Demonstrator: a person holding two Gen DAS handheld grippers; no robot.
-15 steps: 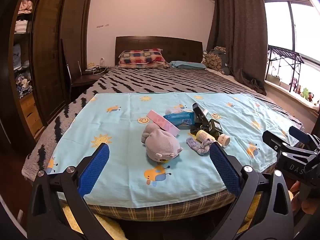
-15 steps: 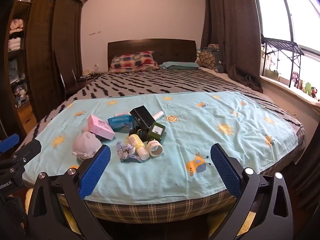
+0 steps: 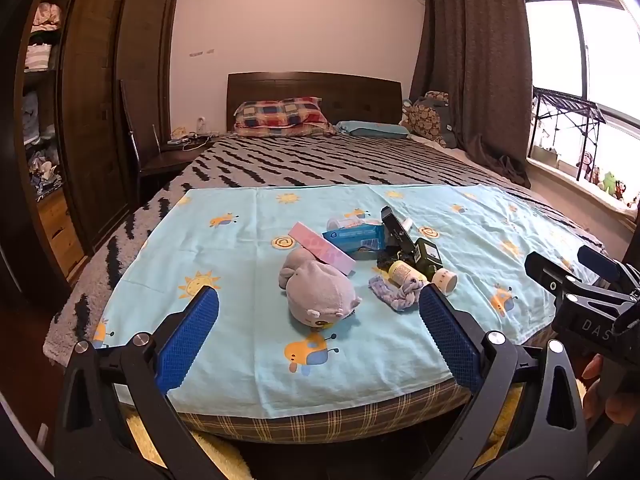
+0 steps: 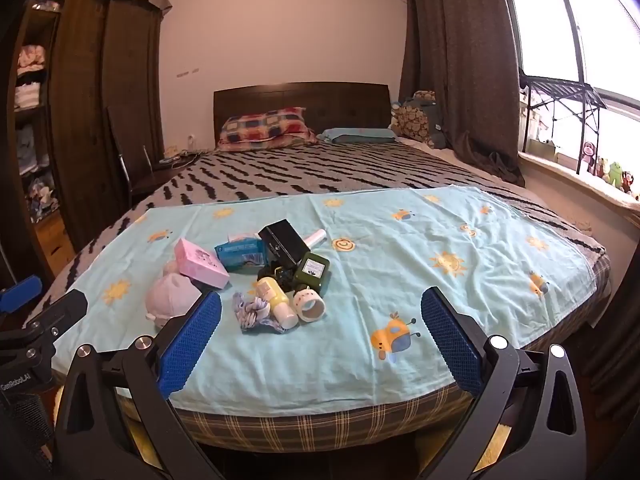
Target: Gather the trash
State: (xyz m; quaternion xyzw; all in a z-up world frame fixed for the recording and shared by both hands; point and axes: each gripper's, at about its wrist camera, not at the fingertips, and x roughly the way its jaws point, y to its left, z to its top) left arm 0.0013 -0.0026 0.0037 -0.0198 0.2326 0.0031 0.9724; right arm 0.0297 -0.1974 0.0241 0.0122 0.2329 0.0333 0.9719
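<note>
both grippers wide open, facing the heap on the bed

the left gripper point(image 3: 319, 334) and the right gripper point(image 4: 321, 334) each hang off the near edge of the bed with their blue ribbed pads spread wide and nothing between them. the clutter sits mid-sheet on the pale blue cartoon sheet point(image 3: 248, 344): a soft grey plush toy point(image 3: 318, 294) nearest, a pink box point(image 3: 322, 248) leaning on it, a blue tissue pack point(image 3: 354, 238) behind, a black box point(image 4: 284, 242) tilted at the far side, a dark green bottle point(image 4: 313, 271), a yellow bottle point(image 4: 276, 298) lying flat, a tape roll point(image 4: 308, 305) on its side, and a crumpled purple cloth point(image 4: 252, 312).

no trash container shows in either view. i'd judge the outer, loose pieces best to take first: pinch the cloth by its bunched middle; close across the rigid box's flat faces; grip the round bottle across its body, since it may roll.
</note>
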